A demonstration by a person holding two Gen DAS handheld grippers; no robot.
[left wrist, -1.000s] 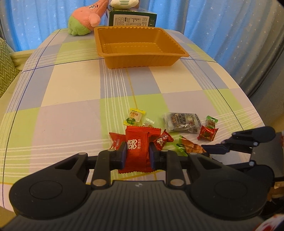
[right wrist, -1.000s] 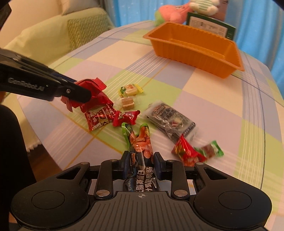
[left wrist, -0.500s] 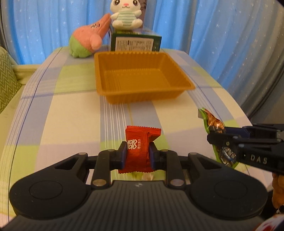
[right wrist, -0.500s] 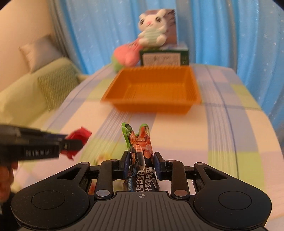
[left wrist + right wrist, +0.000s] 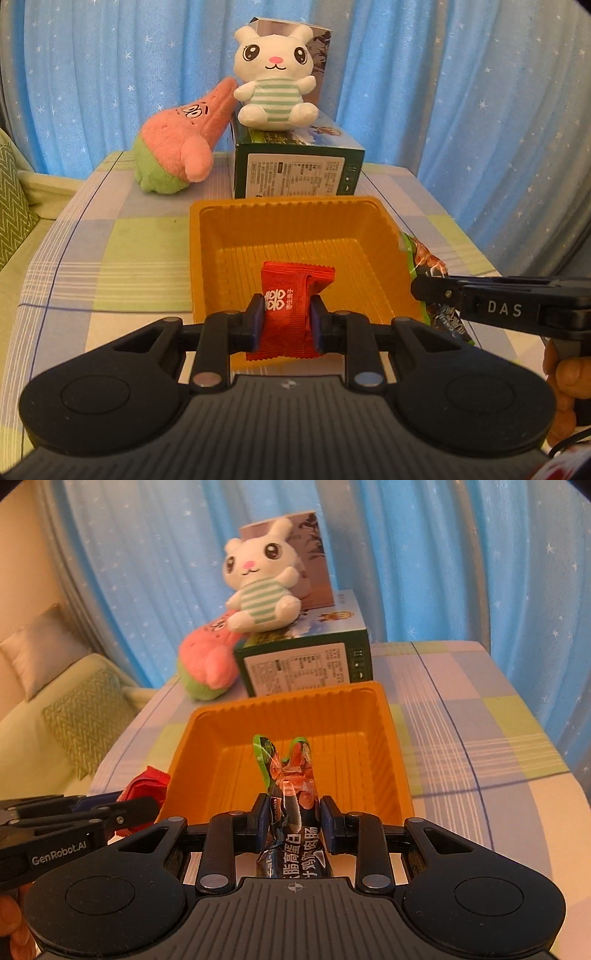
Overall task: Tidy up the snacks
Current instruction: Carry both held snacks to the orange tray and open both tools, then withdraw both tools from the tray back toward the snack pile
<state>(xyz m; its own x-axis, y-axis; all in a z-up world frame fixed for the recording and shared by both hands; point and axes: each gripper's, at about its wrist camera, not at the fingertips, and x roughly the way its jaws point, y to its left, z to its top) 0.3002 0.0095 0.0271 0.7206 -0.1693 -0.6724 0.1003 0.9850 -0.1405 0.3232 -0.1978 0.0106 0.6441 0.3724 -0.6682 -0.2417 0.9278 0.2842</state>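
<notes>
Snacks are no longer over the pile at the near table edge: the left gripper (image 5: pixel 286 321), clamped on a red candy packet (image 5: pixel 295 310), and the right gripper (image 5: pixel 293 821), clamped on a sausage stick (image 5: pixel 291 786), have both travelled to the orange tray (image 5: pixel 207 258). I judge that only the release remains. The tray is empty with free room inside, but its near rim lies just under both packets, and the two grippers are close beside each other.

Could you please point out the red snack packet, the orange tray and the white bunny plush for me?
red snack packet (image 5: pixel 295 295): left wrist view, front face.
orange tray (image 5: pixel 288 202): left wrist view, far rim.
white bunny plush (image 5: pixel 275 98): left wrist view, striped belly.
</notes>
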